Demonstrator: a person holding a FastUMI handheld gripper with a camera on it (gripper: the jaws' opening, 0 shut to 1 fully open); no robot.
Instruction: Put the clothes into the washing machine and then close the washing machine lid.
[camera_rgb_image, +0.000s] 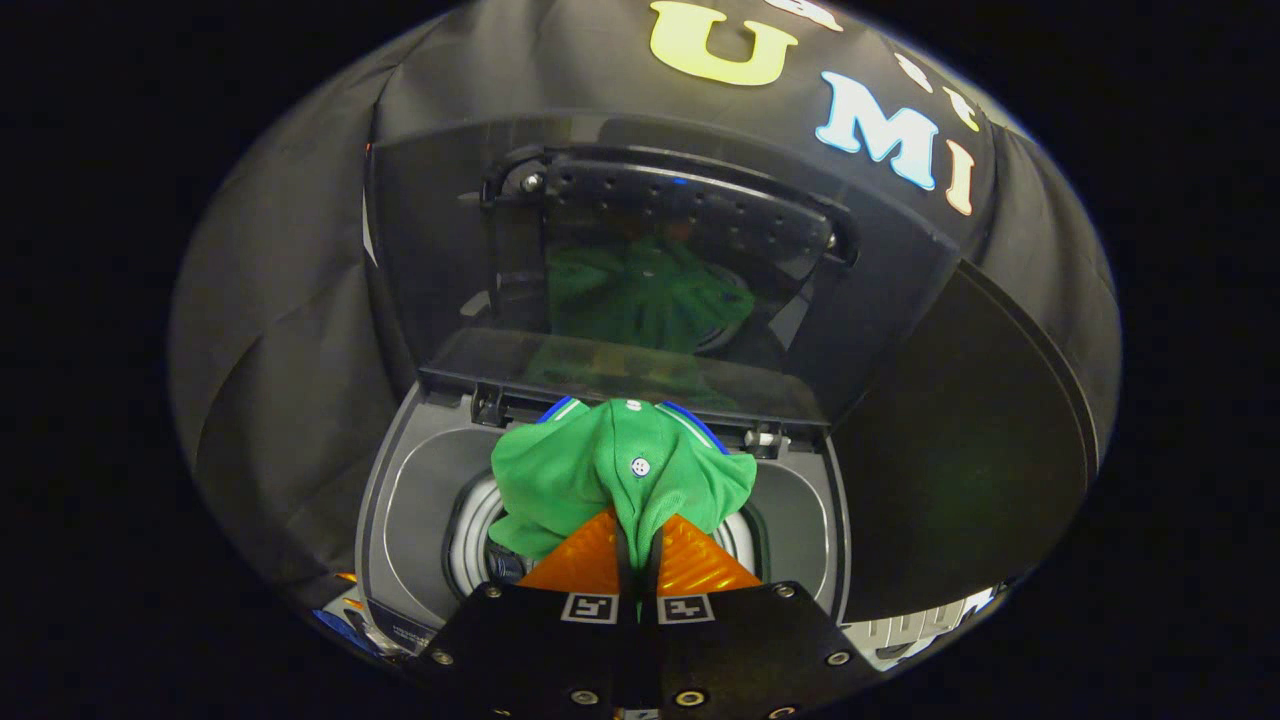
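Note:
A green shirt (620, 475) with a white button and blue-and-white collar trim hangs bunched from my gripper (638, 540), whose two fingers are shut on its fabric. The shirt hangs over the round drum opening (470, 540) of a grey top-loading washing machine (400, 500). The machine's dark glass lid (640, 260) stands raised behind the shirt, and the green cloth is mirrored in it. The shirt hides most of the drum's inside.
The lid's hinges (487, 405) sit at the back rim of the machine top. Black booth cloth (280, 330) hangs behind and to both sides. A dark curved panel (960, 440) stands to the right of the machine.

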